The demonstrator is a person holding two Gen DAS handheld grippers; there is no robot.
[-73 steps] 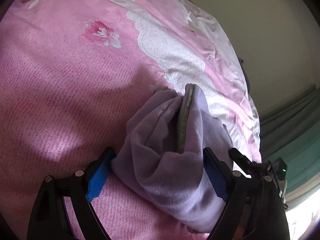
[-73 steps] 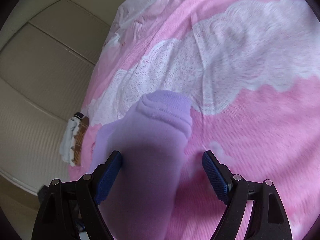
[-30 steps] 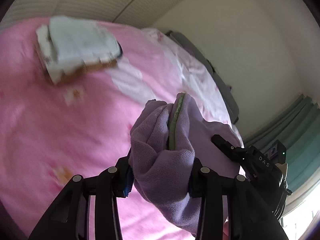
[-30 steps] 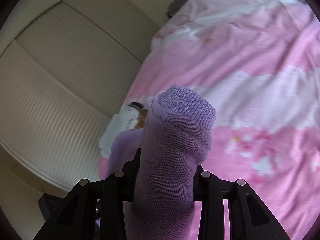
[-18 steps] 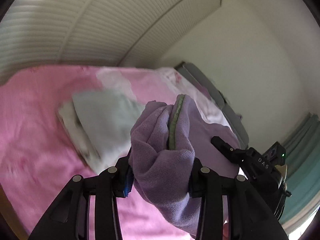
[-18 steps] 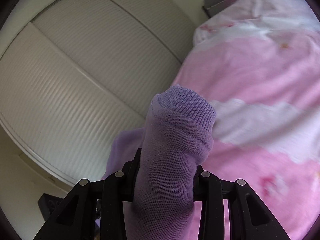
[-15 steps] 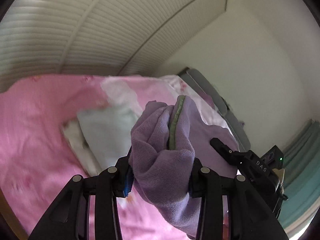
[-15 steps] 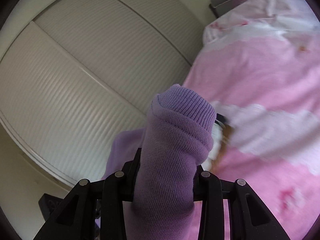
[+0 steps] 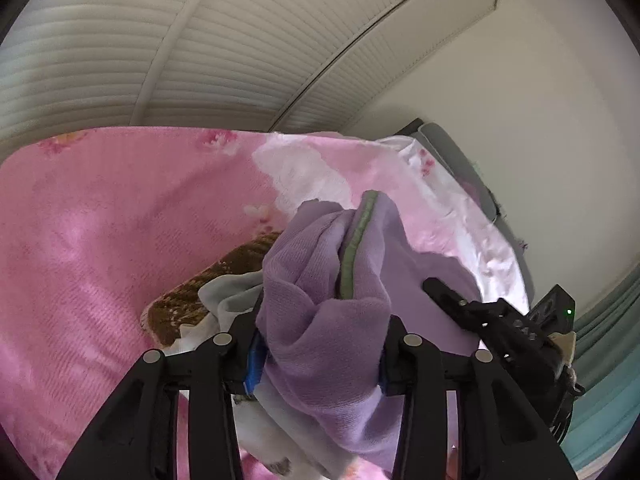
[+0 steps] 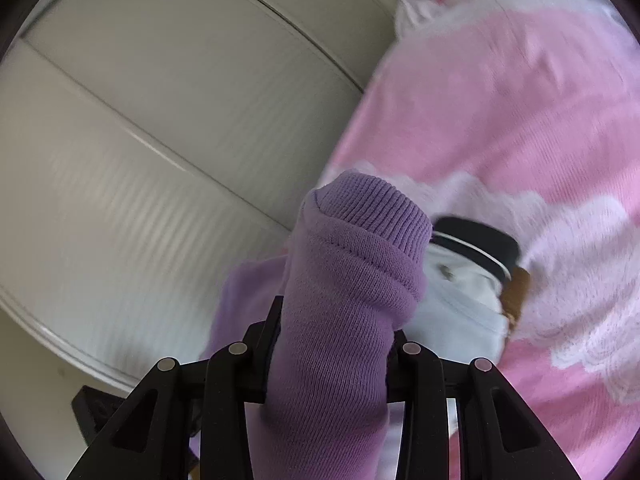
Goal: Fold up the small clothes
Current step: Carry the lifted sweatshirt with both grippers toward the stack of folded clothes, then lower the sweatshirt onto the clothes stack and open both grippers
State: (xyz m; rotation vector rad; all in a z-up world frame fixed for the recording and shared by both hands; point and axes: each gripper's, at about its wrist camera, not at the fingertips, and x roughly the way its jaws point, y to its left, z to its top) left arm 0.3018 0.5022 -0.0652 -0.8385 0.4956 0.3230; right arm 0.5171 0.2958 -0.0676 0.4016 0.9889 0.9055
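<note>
Purple garment (image 9: pixel 328 312): bunched, held off the bed, spanning both grippers; ribbed cuff (image 10: pixel 372 216) points forward from right gripper (image 10: pixel 332 344). Left gripper (image 9: pixel 320 344) clamped on green-trimmed folds. Below: folded stack (image 9: pixel 208 300) on pink bed (image 9: pixel 100 220), near its edge. Behind: slatted wardrobe doors (image 10: pixel 140 140).
</note>
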